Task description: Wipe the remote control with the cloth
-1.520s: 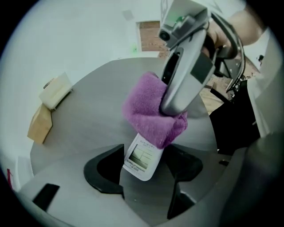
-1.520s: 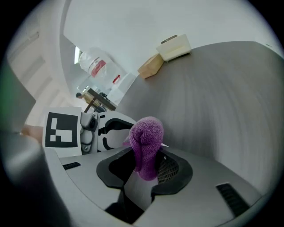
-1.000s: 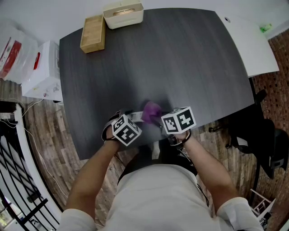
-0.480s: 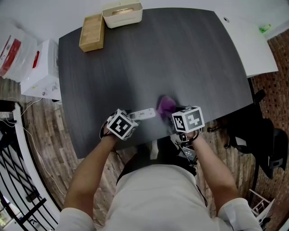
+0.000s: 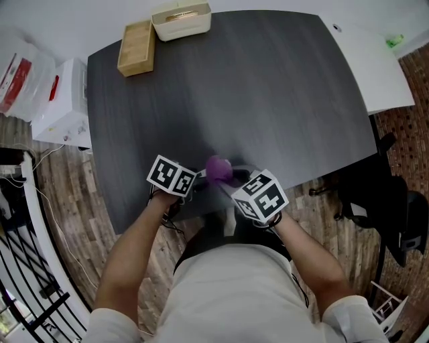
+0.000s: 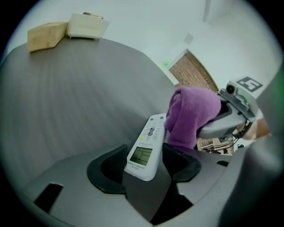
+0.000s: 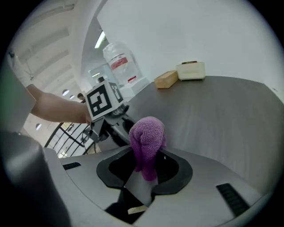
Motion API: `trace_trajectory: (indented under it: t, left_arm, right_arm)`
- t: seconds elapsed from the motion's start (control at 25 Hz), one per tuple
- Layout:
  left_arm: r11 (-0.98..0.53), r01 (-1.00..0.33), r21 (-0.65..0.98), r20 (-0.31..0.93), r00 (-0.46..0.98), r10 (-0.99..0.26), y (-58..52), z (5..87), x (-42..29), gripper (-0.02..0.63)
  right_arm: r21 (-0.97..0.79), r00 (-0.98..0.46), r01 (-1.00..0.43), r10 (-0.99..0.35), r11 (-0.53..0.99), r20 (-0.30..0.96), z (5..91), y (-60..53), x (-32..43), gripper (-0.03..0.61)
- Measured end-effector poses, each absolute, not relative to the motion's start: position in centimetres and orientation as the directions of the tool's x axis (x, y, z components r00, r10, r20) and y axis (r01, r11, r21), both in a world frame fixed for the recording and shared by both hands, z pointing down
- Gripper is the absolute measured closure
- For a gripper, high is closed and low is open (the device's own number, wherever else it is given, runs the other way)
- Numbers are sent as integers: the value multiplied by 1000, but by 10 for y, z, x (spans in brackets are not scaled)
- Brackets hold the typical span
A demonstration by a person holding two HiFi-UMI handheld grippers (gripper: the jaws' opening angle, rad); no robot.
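Observation:
A white remote control (image 6: pixel 148 148) with a small screen sits between the jaws of my left gripper (image 6: pixel 146 160), lifted off the dark grey table (image 5: pixel 268 100). These jaws have just been closing and are shut on the remote. My right gripper (image 7: pixel 146 167) is shut on a bunched purple cloth (image 7: pixel 146 137). The cloth (image 6: pixel 191 115) presses against the right side of the remote's far end. In the head view both grippers meet near the table's front edge, the left gripper (image 5: pixel 181 179) beside the cloth (image 5: pixel 218 169), the right gripper (image 5: pixel 242 187) behind it.
A wooden block (image 5: pixel 136 47) and a white box (image 5: pixel 181 19) stand at the table's far left corner. A white tabletop (image 5: pixel 365 60) adjoins on the right, a black chair (image 5: pixel 392 208) below it. White boxes and a bag (image 5: pixel 64 107) lie on the floor at left.
The right gripper swung the cloth out to the right, then back left onto the remote. The left gripper has rolled with the remote in it while staying in place.

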State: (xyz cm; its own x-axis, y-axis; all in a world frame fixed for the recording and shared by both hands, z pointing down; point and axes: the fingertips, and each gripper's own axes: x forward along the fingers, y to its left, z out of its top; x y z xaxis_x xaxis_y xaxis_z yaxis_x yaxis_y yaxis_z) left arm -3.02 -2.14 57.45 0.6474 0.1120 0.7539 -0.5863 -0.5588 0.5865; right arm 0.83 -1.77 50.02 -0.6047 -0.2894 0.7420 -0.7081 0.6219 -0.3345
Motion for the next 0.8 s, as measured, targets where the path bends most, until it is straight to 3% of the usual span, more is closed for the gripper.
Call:
trace_trajectory:
  t: [0.2,0.8]
  left_arm:
    - [-563,-573,596,745,656,121,-22,574,-32,365]
    - [-463,-582,668,691,717,96,-27,572,-32,380]
  right_arm:
    - [-374,-612,-696,-235,613,755,518,-18,8,459]
    - [-205,-474,-776,-336,597,814,526,-44,44,458]
